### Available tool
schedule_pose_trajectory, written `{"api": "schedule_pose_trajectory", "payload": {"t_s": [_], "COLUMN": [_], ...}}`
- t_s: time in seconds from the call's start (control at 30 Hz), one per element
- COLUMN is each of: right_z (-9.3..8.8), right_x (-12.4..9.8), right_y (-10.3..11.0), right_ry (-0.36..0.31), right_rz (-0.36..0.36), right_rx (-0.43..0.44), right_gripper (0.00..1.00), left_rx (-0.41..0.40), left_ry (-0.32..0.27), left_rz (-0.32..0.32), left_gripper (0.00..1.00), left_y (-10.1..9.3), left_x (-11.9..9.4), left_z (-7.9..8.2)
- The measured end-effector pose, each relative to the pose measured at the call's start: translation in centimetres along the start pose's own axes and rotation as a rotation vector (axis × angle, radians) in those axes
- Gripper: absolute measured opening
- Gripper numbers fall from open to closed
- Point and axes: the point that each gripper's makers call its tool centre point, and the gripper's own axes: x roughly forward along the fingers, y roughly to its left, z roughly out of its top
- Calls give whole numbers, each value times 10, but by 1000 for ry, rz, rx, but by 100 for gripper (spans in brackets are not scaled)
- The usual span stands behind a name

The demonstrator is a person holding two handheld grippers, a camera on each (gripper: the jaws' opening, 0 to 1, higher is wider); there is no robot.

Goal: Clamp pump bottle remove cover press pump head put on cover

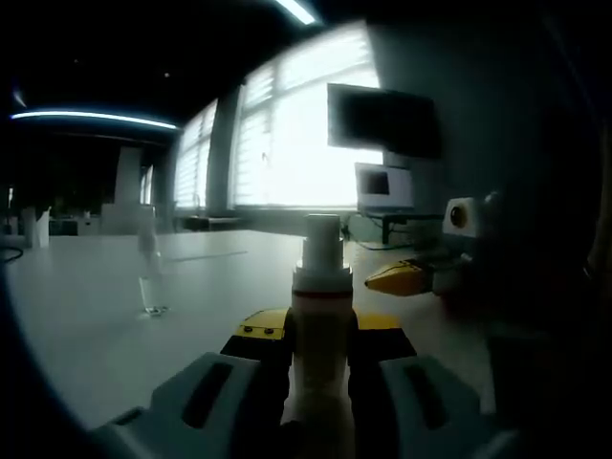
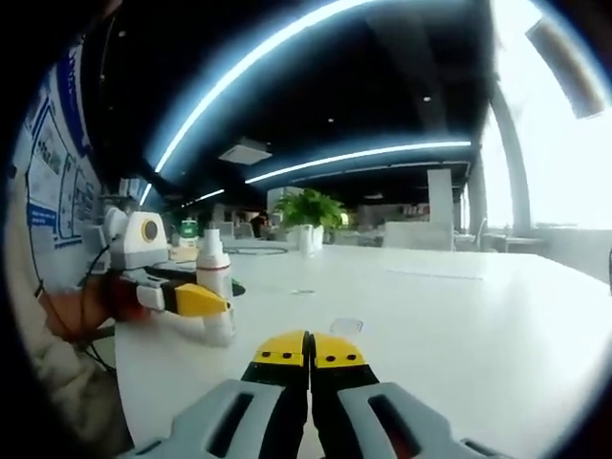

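- The left gripper (image 1: pixel 320 368) pinches the pump bottle (image 1: pixel 318 325) between its two jaws; the bottle stands upright on the white table (image 1: pixel 86 325).
- A clear cover (image 1: pixel 150 277) stands apart on the table.
- The right gripper (image 2: pixel 308 359) has its jaws pressed together, holding nothing, near the bottle (image 2: pixel 214 287).

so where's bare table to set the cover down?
Wide bare table to the right of the right claw, out toward the windows. Also between the clear cover and the pump bottle. Crowded at the bottle, where the left claw clamps it.
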Motion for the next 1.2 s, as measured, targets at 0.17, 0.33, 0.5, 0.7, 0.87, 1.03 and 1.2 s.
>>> {"api": "schedule_pose_trajectory", "payload": {"t_s": [0.17,0.33,0.5,0.7,0.87,1.03,1.2], "right_z": [-2,3,1,1,-3,-3,-3], "right_x": [0,-1,1,0,2,1,1], "right_y": [-2,3,-1,2,6,4,6], "right_ry": [8,-23,-11,-10,16,15,14], "right_rz": [-9,10,0,6,17,14,11], "right_rx": [7,33,52,23,-24,-20,-25], "right_gripper": [0,0,0,0,0,0,0], "left_rx": [1,2,2,3,3,1,0], "left_ry": [0,0,1,1,1,2,2], "left_rz": [0,0,0,1,2,1,1], "left_gripper": [13,13,13,13,13,13,13], "left_y": [0,-1,-1,0,1,1,1], "left_x": [0,0,0,0,0,0,0], "left_z": [0,0,0,0,0,-1,-1]}}
